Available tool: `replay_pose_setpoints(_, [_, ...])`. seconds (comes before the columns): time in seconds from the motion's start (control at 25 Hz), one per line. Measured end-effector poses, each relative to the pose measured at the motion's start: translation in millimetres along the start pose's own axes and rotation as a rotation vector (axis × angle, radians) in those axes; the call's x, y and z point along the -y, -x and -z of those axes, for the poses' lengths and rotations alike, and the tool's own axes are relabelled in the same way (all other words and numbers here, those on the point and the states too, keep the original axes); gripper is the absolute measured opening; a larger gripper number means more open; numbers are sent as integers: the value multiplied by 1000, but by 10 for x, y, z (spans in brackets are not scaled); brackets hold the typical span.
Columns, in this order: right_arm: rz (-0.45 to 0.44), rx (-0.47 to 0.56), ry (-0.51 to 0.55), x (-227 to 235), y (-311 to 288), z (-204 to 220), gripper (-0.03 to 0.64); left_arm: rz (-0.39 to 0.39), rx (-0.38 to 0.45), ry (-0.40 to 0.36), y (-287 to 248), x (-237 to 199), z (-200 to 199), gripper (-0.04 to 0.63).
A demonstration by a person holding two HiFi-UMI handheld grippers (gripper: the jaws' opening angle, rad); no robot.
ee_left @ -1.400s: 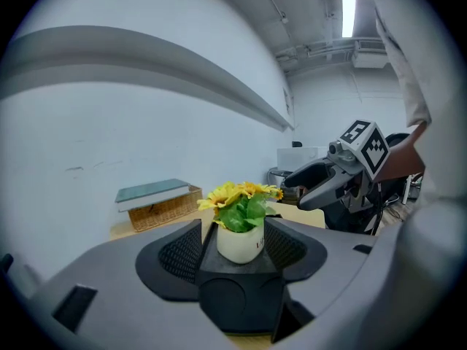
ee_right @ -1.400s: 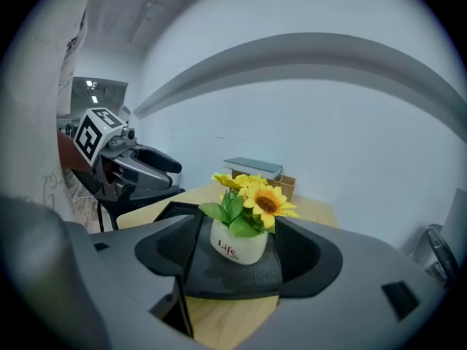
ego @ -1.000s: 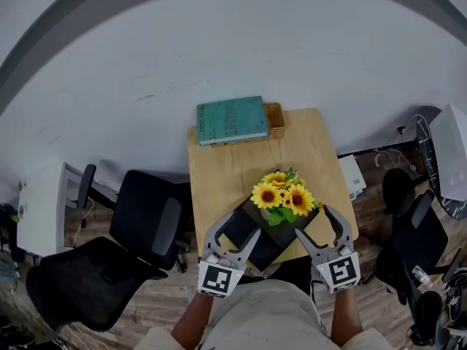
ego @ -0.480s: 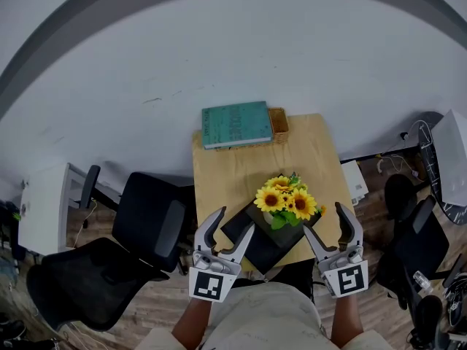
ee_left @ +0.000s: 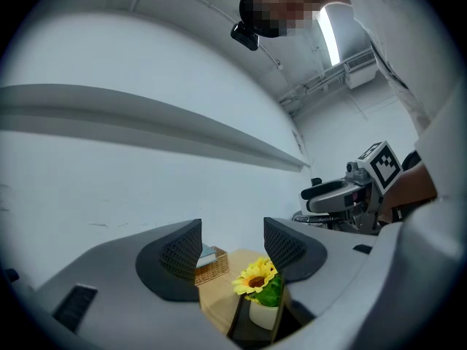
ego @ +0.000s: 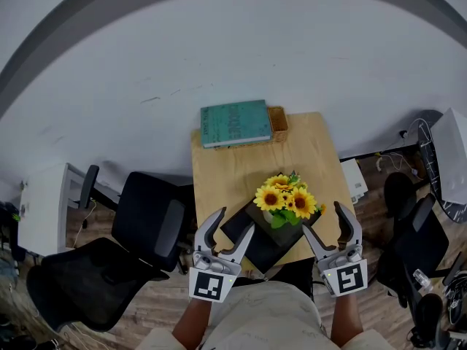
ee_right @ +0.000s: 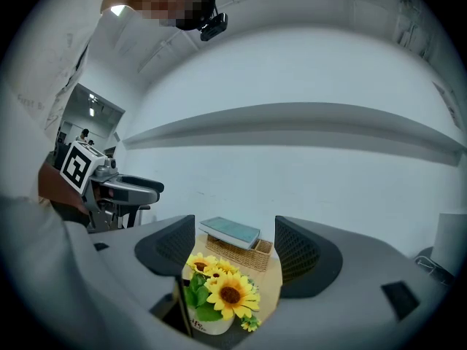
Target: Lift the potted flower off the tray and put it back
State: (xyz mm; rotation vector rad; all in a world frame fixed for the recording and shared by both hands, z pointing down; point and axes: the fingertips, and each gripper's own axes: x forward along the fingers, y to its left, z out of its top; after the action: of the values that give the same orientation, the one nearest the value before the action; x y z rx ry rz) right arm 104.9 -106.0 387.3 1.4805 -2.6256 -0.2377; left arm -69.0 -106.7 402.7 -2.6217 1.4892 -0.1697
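The left gripper (ego: 233, 222) has its jaws wide apart with nothing between them, and the right gripper (ego: 322, 219) is the same, spread and empty. Both hang at the near edge of the tray (ego: 264, 245), one to each side, touching neither it nor the plant. The potted flower (ego: 285, 199) stands upright on the far right part of the tray, its sunflowers above a white pot (ee_right: 209, 324). Since the pot sits on the tray and nobody grips it, I judge the work is either not begun or already finished, and I cannot say which. The pot has some dark lettering low on its side, too small to read. Beyond the tray, at the far end of the table (ego: 241, 170), a teal book (ego: 235, 122) lies on a wicker basket (ego: 276, 119), and its cover print is illegible too. The marker cube (ego: 210, 286) on each gripper shows only a black-and-white square pattern.
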Motion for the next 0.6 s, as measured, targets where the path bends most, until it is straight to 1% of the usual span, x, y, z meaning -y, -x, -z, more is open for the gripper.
replay_pose_setpoints(0.4, [6,-11,-4,14,-36,46,347,3,-25,20,-12,2,67,272])
replay_pose_setpoints(0.6, [16,-36,-5,29,-67,66,347,6,-32,28,-34,2,75,270])
